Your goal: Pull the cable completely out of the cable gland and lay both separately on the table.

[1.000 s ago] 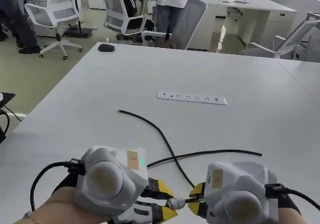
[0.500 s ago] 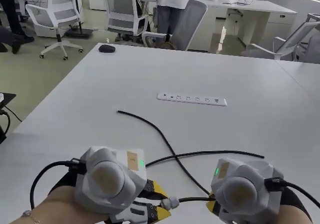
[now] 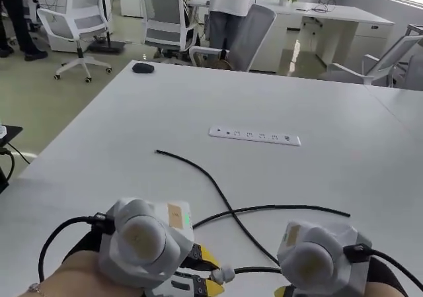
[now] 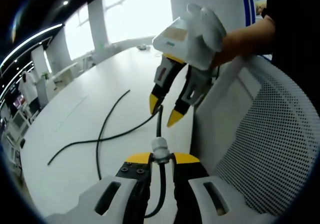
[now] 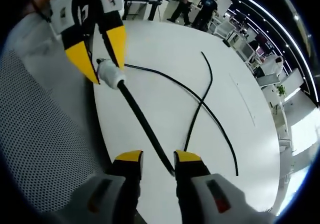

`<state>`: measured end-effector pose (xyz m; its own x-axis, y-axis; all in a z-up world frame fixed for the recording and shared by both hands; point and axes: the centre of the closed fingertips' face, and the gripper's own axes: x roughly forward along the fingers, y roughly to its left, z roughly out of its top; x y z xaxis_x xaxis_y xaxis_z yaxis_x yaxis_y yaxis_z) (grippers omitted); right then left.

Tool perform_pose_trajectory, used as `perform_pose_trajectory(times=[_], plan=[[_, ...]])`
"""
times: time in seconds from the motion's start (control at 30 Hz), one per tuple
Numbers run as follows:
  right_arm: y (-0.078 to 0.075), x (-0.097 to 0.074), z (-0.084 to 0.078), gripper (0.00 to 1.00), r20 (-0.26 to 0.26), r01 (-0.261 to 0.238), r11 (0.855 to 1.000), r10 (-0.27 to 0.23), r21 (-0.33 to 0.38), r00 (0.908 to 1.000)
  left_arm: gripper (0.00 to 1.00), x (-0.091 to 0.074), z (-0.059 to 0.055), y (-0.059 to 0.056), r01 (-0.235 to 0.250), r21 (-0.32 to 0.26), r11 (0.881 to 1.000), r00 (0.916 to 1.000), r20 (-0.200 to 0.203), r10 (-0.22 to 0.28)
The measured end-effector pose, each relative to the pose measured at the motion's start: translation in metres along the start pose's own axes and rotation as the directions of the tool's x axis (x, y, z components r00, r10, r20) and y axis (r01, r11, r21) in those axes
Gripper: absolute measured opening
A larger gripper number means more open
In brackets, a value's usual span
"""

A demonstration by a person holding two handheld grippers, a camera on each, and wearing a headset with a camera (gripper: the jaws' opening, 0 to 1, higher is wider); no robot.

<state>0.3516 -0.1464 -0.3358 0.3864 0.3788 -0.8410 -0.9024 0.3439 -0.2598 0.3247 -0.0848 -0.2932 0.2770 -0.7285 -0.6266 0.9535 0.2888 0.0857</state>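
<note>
Holding the cable gland (image 4: pixel 161 148) clamped between its jaws is the left gripper (image 4: pixel 161 158). The white body sits right at the yellow tips, nose pointing forward past them. The cable (image 5: pixel 141 115) is not out of the gland. It is black and runs in a near-straight line from the gland's nose across to the right gripper (image 5: pixel 158 157). A short length comes out of the gland's back and drops between the left jaws toward that gripper's body.

Gland and this stretch of cable are up off the worktop (image 3: pixel 317 98), over its near edge. The right gripper faces the left one, apart from it along the cable. Its jaws stand a narrow gap apart, wider than the cable. The cable lies against the inner side of one jaw, so it's not pinched as far as I can see.

Ahead of both grippers two black runs lie on the worktop and cross each other; can't tell whether both belong to the same cable. Farther ahead a white power strip (image 3: pixel 254 136) lies flat. Beyond that, ahead and to the left near the far edge, is a dark mouse (image 3: pixel 143 68).
</note>
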Motion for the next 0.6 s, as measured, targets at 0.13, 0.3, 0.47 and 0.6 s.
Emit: perform_pose_trajectory(times=[0.13,0.3,0.47,0.6], plan=[[0.013,-0.008,0.039,0.26,0.165,-0.014,0.993,0.034,-0.118,0.9857,0.17,0.002,-0.001,-0.003,0.008,0.007,1.000,0.9999,-0.007,-0.008],[0.024,-0.013,0.057,0.19,0.241,-0.006,0.977,0.058,-0.212,0.9688,0.17,0.004,-0.002,-0.003,0.009,0.026,1.000,0.9998,-0.019,-0.009],[0.028,-0.009,0.052,0.06,0.214,-0.018,0.964,0.077,-0.265,0.9738,0.17,0.005,-0.003,-0.003,0.010,0.031,0.999,0.9997,-0.022,-0.009],[0.026,-0.007,0.050,0.05,0.210,-0.025,0.969,0.079,-0.246,0.9746,0.17,0.006,-0.003,-0.003,0.010,0.032,0.999,0.9997,-0.023,-0.010]])
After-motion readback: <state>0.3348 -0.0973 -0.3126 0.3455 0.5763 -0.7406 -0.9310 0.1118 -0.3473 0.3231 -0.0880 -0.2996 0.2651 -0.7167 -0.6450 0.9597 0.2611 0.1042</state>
